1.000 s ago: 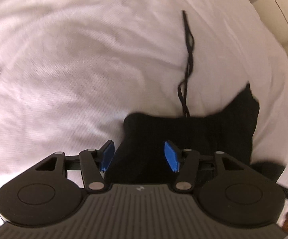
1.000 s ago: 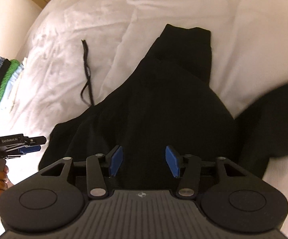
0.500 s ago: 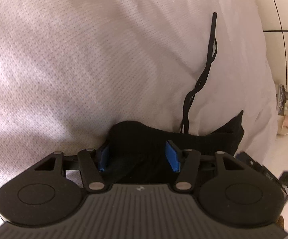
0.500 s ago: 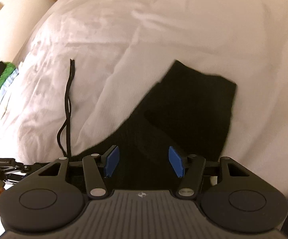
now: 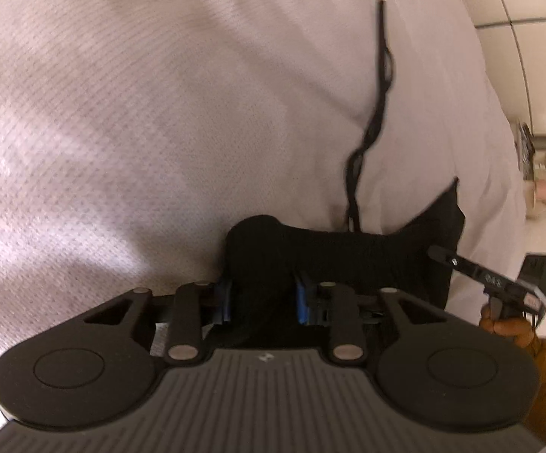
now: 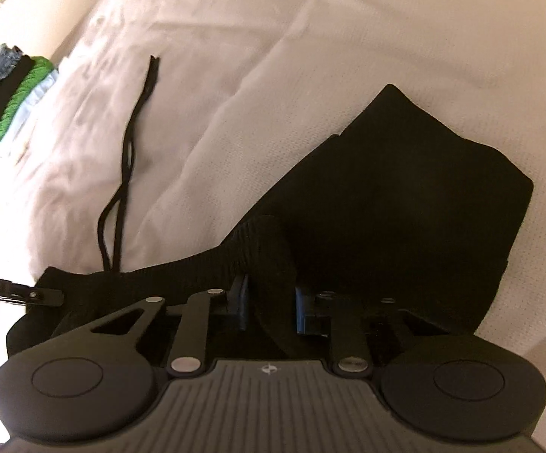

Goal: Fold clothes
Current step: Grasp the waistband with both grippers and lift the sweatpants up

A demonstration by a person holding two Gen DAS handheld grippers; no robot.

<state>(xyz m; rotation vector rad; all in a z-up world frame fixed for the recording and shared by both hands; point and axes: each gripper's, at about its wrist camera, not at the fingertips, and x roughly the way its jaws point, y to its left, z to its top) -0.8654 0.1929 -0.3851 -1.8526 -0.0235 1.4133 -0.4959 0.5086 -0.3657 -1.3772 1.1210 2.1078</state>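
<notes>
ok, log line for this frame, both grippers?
left gripper: closing on black garment waistband | right gripper: closing on a waistband fold | drawstring: trailing on white bedding | fold: not started

We see warm, soft light on the sheet (image 5: 159, 113), brightest far right. Fisheye bends our edges. The black garment (image 6: 405, 207) shows no detail.

Left tool (image 5: 263, 300) jaws just closed, pinching black garment (image 5: 333, 253) edge on white bedding (image 5: 159, 113); drawstring (image 5: 374, 120) beyond.

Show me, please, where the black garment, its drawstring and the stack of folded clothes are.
black garment (image 6: 405, 196), right wrist view, flat upper panel.
drawstring (image 6: 129, 151), right wrist view, mid-length.
stack of folded clothes (image 6: 12, 94), right wrist view, side edge.
</notes>
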